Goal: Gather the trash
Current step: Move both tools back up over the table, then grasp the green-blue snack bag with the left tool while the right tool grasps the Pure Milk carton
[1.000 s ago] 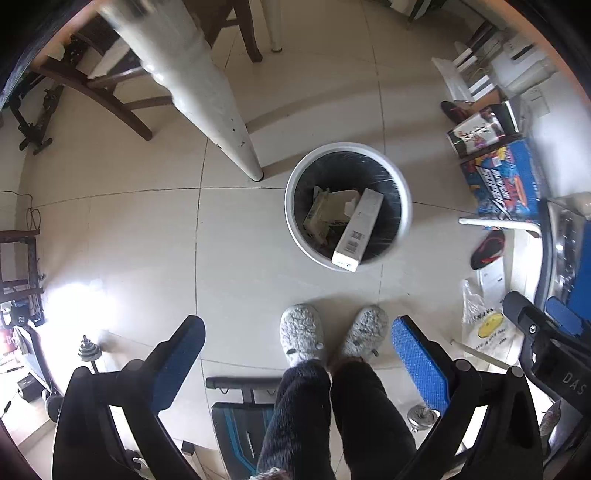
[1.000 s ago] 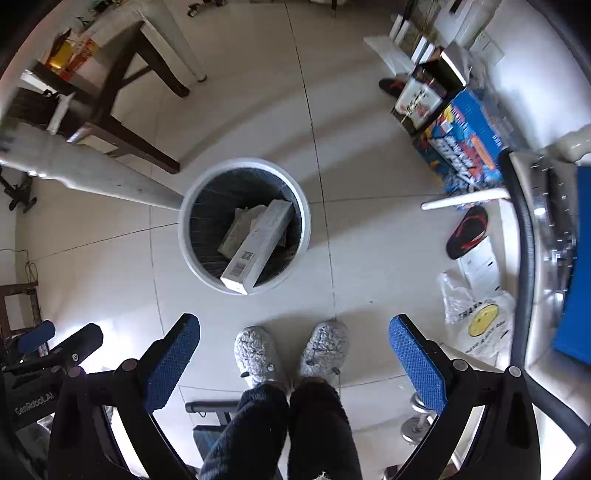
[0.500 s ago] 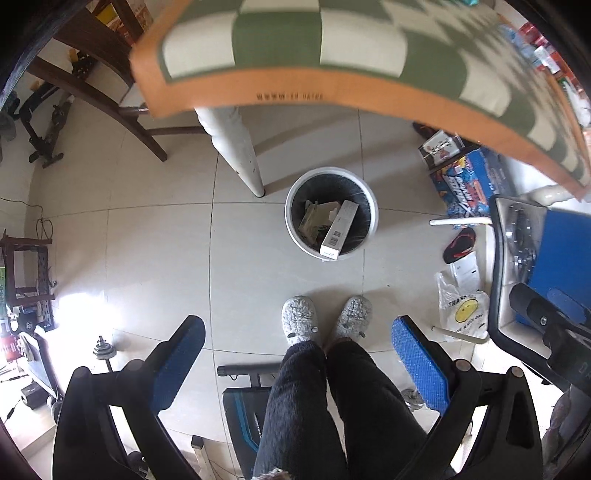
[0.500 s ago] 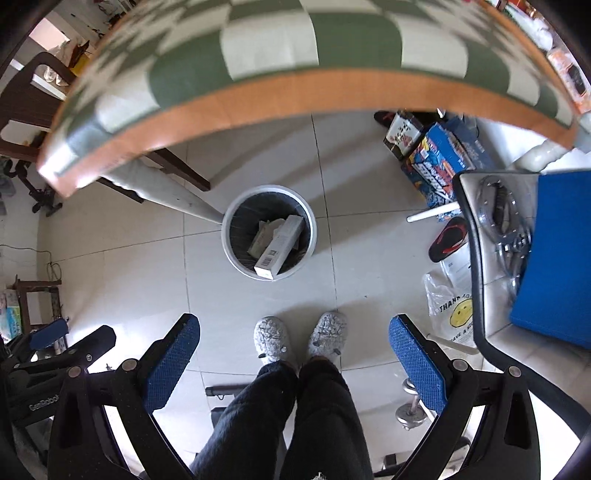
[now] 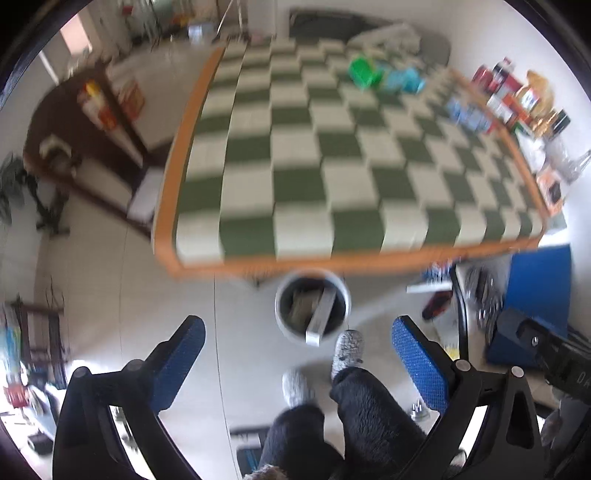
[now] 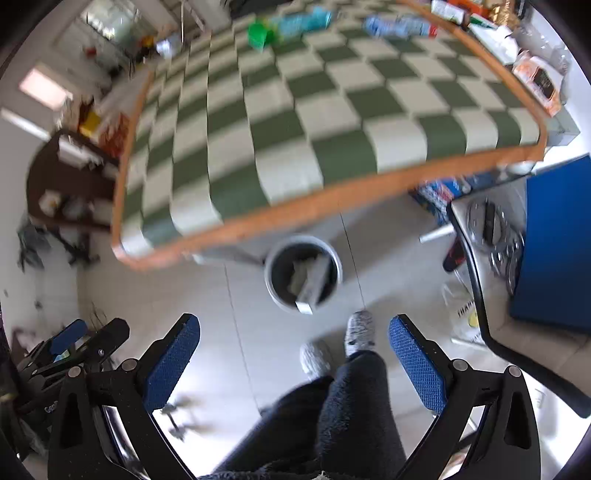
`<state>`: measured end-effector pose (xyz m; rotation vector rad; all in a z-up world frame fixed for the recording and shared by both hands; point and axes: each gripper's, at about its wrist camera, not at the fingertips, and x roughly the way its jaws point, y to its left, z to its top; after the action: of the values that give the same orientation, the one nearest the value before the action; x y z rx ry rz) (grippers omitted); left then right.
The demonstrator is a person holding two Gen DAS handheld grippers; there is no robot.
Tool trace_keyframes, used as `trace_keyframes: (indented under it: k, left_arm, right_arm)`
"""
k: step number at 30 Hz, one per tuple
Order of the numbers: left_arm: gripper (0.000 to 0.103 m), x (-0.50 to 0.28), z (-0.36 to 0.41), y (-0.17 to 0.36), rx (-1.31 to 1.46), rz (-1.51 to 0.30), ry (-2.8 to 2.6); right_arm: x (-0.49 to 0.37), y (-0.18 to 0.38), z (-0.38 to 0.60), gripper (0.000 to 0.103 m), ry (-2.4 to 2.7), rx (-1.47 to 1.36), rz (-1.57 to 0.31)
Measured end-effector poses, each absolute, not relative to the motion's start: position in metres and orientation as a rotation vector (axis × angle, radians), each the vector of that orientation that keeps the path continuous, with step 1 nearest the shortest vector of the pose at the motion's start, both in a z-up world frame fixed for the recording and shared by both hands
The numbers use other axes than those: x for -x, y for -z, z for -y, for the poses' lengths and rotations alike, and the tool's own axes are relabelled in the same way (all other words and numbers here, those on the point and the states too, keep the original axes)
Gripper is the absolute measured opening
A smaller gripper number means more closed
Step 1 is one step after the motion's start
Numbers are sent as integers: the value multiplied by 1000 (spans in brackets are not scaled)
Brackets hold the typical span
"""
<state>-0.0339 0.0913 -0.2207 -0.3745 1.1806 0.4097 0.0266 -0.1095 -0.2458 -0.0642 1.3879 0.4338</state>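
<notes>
A white trash bin [image 5: 284,321] [image 6: 275,295] stands on the tiled floor by the table's near edge, holding a long white box [image 5: 320,317] [image 6: 311,286] and crumpled paper. On the green-and-white checkered table [image 5: 332,158] [image 6: 314,110], far side, lie a green item [image 5: 364,72] [image 6: 260,35], a teal packet [image 5: 402,79] [image 6: 306,20] and a blue wrapper [image 5: 467,110] [image 6: 397,26]. My left gripper [image 5: 299,363] and right gripper [image 6: 293,363] are both open, empty, held high above the floor near the table's front edge.
The person's legs and grey slippers [image 5: 347,349] [image 6: 358,330] stand by the bin. A dark chair [image 5: 92,147] is left of the table. Packaged goods [image 5: 517,99] line the table's right edge. A blue-topped stand [image 6: 554,240] and floor clutter sit right.
Both grippers have risen and tilted up from facing the floor and bin; the tabletop and its items now fill the views. Both stayed open and empty.
</notes>
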Motion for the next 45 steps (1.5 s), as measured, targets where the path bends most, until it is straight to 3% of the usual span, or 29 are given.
trace_keyframes:
  k: [7, 13, 25, 34, 36, 38, 40, 41, 42, 44, 45]
  left_arm:
    - [103, -84, -108, 185, 300, -1128, -422]
    - [103, -198, -121, 177, 294, -1130, -447]
    - [103, -387, -189, 243, 549, -1258, -506]
    - [102, -473, -216, 310, 586, -1366, -526]
    - [97, -479, -216, 325, 589, -1394, -521]
    - [77, -481, -214, 334, 601, -1402, -504]
    - [69, -480, -213, 333, 605, -1377, -504]
    - [57, -479, -212, 330, 594, -1366, -507]
    - [51, -477, -212, 326, 582, -1351, -509]
    - [36, -474, -212, 319, 579, -1339, -507]
    - [32, -471, -214, 315, 575, -1331, -509]
  right_arm:
    - [-135, 193, 118, 103, -373, -69, -1300]
    - [-261, 190, 141, 103, -299, -174, -1299]
    - [-523, 275, 150, 103, -147, -296, -1441]
    - [-610, 313, 173, 103, 106, -453, -1423]
    - [-623, 325, 177, 103, 139, -501, -1436]
    - [-634, 340, 179, 103, 176, -535, -1459]
    - [-642, 354, 179, 103, 210, -547, -1479]
    - [-647, 361, 179, 103, 236, -547, -1487]
    - [-649, 366, 180, 101, 250, -556, -1484]
    - [-652, 369, 180, 71, 255, -543, -1471]
    - [-652, 368, 178, 65, 258, -515, -1463]
